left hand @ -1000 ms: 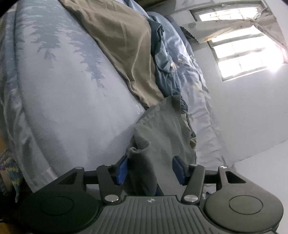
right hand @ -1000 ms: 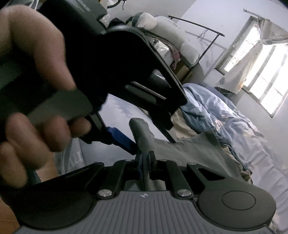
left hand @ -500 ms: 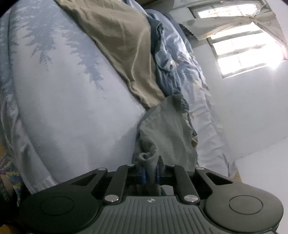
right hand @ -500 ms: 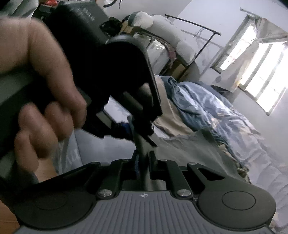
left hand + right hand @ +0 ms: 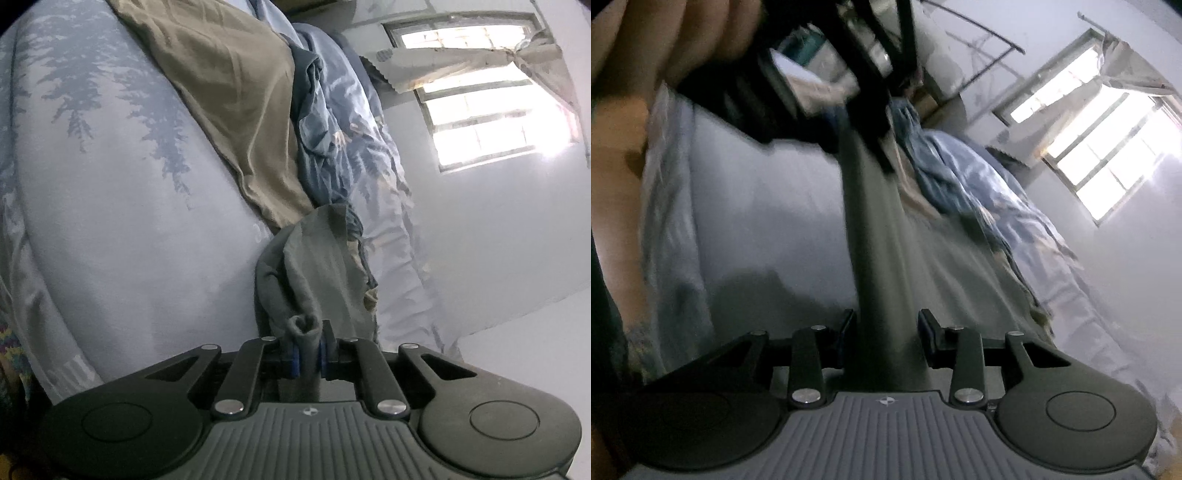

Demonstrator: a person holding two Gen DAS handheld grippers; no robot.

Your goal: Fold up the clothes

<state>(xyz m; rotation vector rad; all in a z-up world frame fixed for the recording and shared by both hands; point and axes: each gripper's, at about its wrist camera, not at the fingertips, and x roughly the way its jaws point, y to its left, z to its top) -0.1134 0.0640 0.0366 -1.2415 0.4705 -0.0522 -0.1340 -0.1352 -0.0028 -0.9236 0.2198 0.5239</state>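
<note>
A grey garment (image 5: 314,266) lies at the near side of the bed and trails up into my left gripper (image 5: 307,354), which is shut on a bunched edge of it. In the right wrist view the same grey garment (image 5: 879,258) stretches as a taut strip from the left gripper (image 5: 871,147), blurred at the top, down between the blue pads of my right gripper (image 5: 888,332). The right jaws stand apart, open, with the cloth running through the gap. A person's hand (image 5: 665,37) holds the left gripper.
A tan garment (image 5: 236,110) is spread on the pale blue tree-print bedsheet (image 5: 110,221). A crumpled blue duvet (image 5: 332,129) lies beside it, toward the wall. A bright window (image 5: 480,110) is at the right, and a clothes rail (image 5: 979,48) stands behind the bed.
My left gripper closed on the grey garment's edge and lifted it, pulling the cloth taut. My right gripper, shut on the garment before, has opened its jaws.
</note>
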